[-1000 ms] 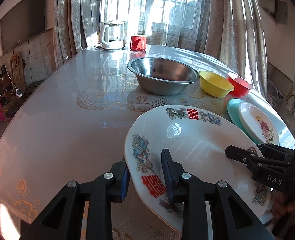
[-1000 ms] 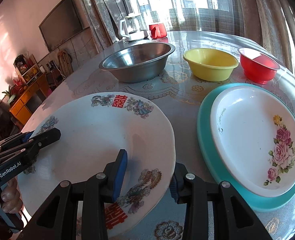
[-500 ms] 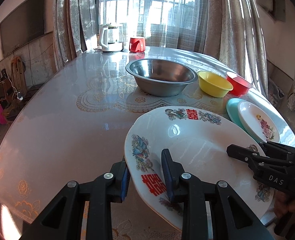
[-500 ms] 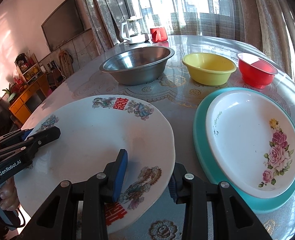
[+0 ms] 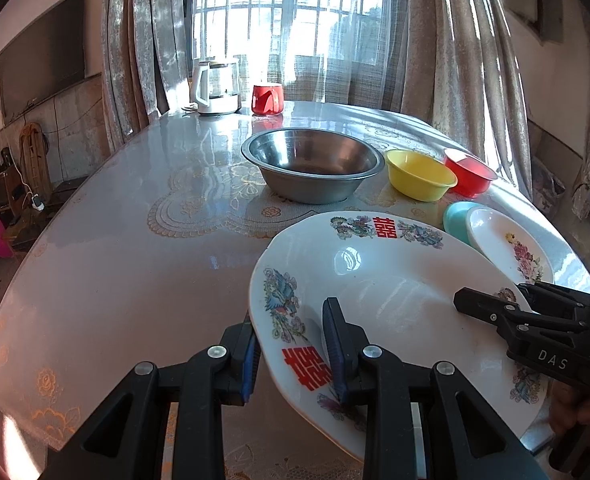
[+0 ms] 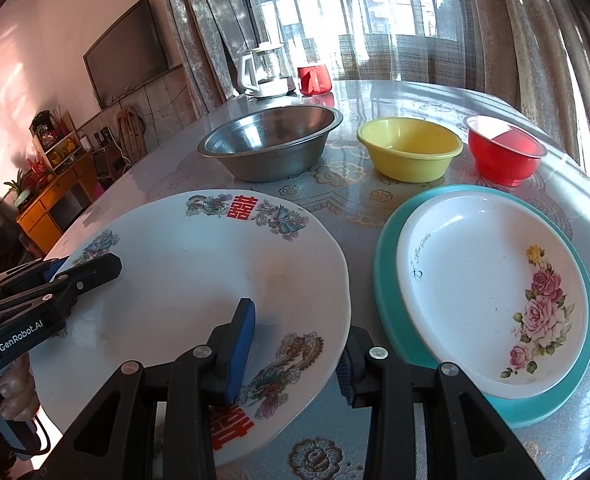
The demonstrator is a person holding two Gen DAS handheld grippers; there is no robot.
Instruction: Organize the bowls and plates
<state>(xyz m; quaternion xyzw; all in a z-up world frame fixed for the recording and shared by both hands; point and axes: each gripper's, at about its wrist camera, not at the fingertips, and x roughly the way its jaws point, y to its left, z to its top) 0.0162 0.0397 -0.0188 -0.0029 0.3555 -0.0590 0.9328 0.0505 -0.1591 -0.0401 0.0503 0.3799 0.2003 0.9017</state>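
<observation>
The large white plate [image 6: 183, 300] with red characters and dragon pictures fills the lower left of the right wrist frame. Its right edge stands just beside the teal plate [image 6: 387, 292], apart by a narrow strip of table [image 5: 115, 272]. The right gripper [image 6: 291, 350] is clamped on the plate's near right rim, 1 blue pad above and 1 below. The left gripper [image 5: 291, 350] grips the opposite rim in the same way, at the lower middle of the left wrist frame. A floral plate [image 6: 491, 300] lies inside the teal plate. Toward the upper part of the frame stand 3 bowls in a row: steel bowl [image 6: 273, 142], yellow bowl [image 6: 409, 150], red bowl [image 6: 503, 150]. The left half of the left wrist frame shows bare table.
</observation>
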